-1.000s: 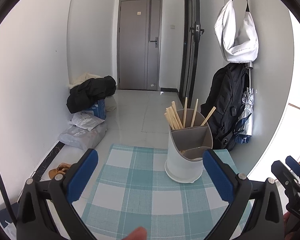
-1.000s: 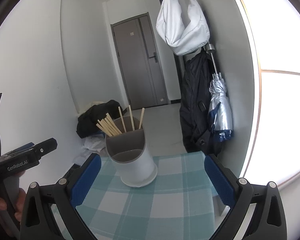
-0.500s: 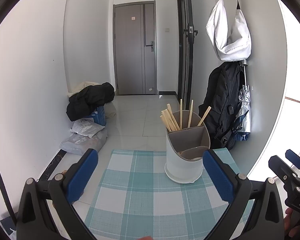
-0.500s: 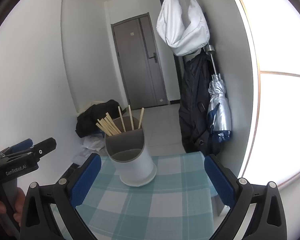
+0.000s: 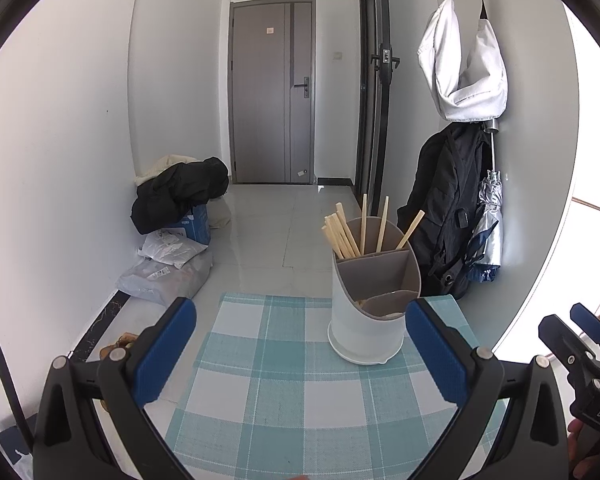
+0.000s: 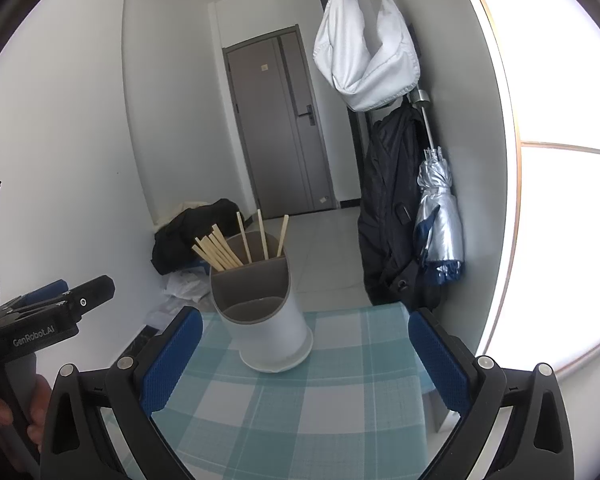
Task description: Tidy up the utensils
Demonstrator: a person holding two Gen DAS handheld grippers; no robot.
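Standing on the checked cloth, the holder carries chopsticks; left gripper and right gripper hover spread wide, empty.

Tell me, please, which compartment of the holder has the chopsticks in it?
The back compartment of the holder, farthest from both tools; the chopsticks stand there, none in the front ones.

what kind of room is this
Most likely the entrance hallway of a flat. A grey front door closes the far end of a narrow tiled passage, a black backpack and folded umbrella hang by the wall, and a chopstick holder stands on a checked tablecloth.
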